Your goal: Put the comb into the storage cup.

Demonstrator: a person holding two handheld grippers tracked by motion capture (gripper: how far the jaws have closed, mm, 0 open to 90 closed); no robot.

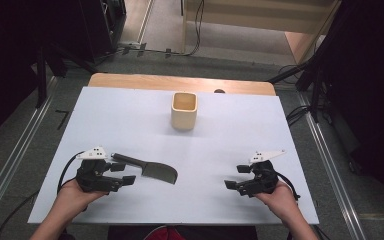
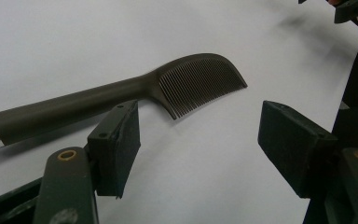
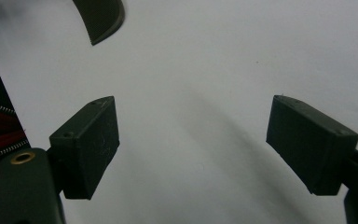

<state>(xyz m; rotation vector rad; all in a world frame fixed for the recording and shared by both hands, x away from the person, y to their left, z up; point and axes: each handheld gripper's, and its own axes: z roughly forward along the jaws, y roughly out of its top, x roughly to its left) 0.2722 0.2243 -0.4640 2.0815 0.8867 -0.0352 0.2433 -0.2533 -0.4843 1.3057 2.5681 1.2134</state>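
Left gripper (image 1: 125, 172), jaws apart and empty, with the dark comb (image 1: 147, 168) lying flat on the white table (image 1: 130, 120) just beyond its fingertips. Right gripper (image 1: 236, 177) likewise open and empty, well apart from the comb.

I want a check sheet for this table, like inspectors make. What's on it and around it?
Surface: white sheet over a wooden table.
Job's things: dark comb lying flat by the left gripper; beige square cup upright farther back.
Clutter: nothing seen.
Grippers: left gripper open beside the comb's handle, not holding it; right gripper open, empty.
Cables: black cable trailing from the left gripper; more on the floor behind.
Surroundings: grey floor, metal rails, dark stands.
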